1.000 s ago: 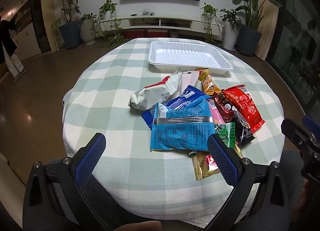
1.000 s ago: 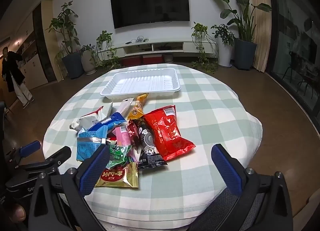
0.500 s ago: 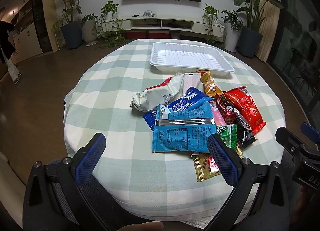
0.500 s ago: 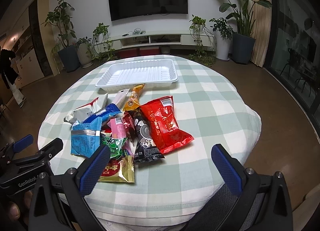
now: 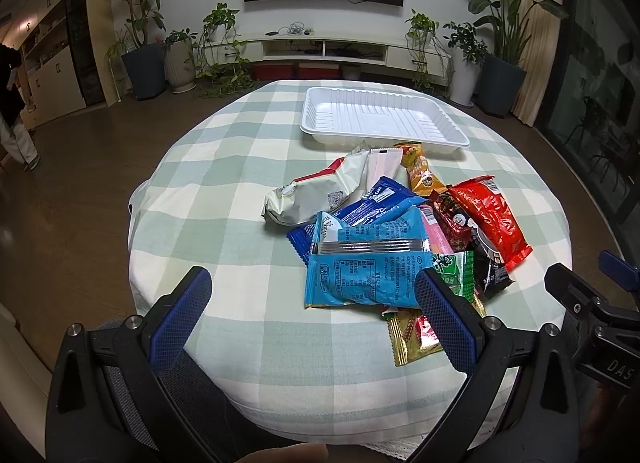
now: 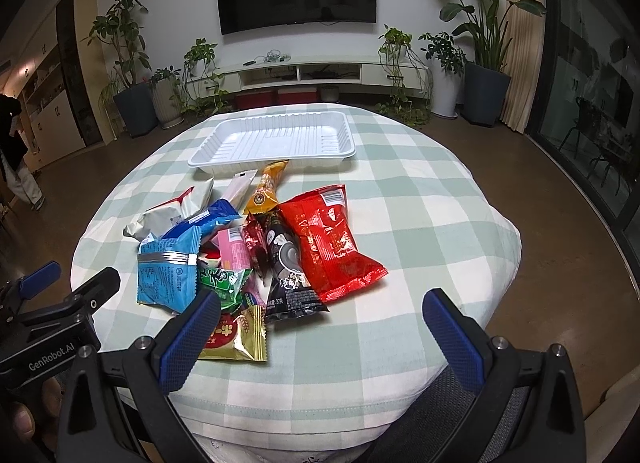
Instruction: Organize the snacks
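A pile of snack packets lies on a round table with a green-and-white checked cloth [image 5: 240, 167]. It holds a light blue packet [image 5: 364, 267] [image 6: 168, 267], a red bag [image 5: 490, 219] [image 6: 328, 247], a white bag [image 5: 316, 191], a black packet [image 6: 288, 267] and a gold packet [image 6: 236, 339]. An empty white tray [image 5: 380, 119] [image 6: 276, 139] sits beyond the pile. My left gripper [image 5: 316, 315] is open and empty at the near edge, before the light blue packet. My right gripper [image 6: 320, 331] is open and empty, near the gold packet.
A TV wall with a low white shelf [image 6: 320, 71] and potted plants [image 5: 140, 47] stands behind the table. A person [image 5: 12, 111] stands at far left. Glass doors [image 6: 592, 75] are at right. Brown floor surrounds the table.
Both grippers have moved a little closer to the snack pile and table. The snacks and tray have not moved. Both stay open.
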Motion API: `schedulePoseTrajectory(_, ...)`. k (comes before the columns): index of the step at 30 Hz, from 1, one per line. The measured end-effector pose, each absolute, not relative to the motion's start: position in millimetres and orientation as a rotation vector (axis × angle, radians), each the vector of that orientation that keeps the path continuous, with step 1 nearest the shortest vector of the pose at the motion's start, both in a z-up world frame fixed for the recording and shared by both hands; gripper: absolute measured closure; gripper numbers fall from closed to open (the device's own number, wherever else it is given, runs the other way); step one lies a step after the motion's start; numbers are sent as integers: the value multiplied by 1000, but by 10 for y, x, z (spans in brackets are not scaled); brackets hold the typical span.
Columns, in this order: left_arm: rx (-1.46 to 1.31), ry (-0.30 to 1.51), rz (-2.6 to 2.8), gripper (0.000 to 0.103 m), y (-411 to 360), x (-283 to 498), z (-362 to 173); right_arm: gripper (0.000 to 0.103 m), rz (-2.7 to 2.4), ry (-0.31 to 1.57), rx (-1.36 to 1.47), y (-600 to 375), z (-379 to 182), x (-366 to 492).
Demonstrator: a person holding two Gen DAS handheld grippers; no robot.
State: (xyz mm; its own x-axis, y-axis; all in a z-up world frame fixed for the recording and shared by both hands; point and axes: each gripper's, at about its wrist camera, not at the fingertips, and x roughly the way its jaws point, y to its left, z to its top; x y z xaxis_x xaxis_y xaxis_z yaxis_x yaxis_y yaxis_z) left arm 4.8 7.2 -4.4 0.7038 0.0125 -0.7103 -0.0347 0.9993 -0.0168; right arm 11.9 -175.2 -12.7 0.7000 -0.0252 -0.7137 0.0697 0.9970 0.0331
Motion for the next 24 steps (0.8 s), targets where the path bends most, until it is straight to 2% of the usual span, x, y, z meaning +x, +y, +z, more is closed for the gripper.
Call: schedulePoseTrajectory(24, -30, 789, 26, 0, 74, 46, -46, 0, -52, 798, 56, -1732, -158, 117)
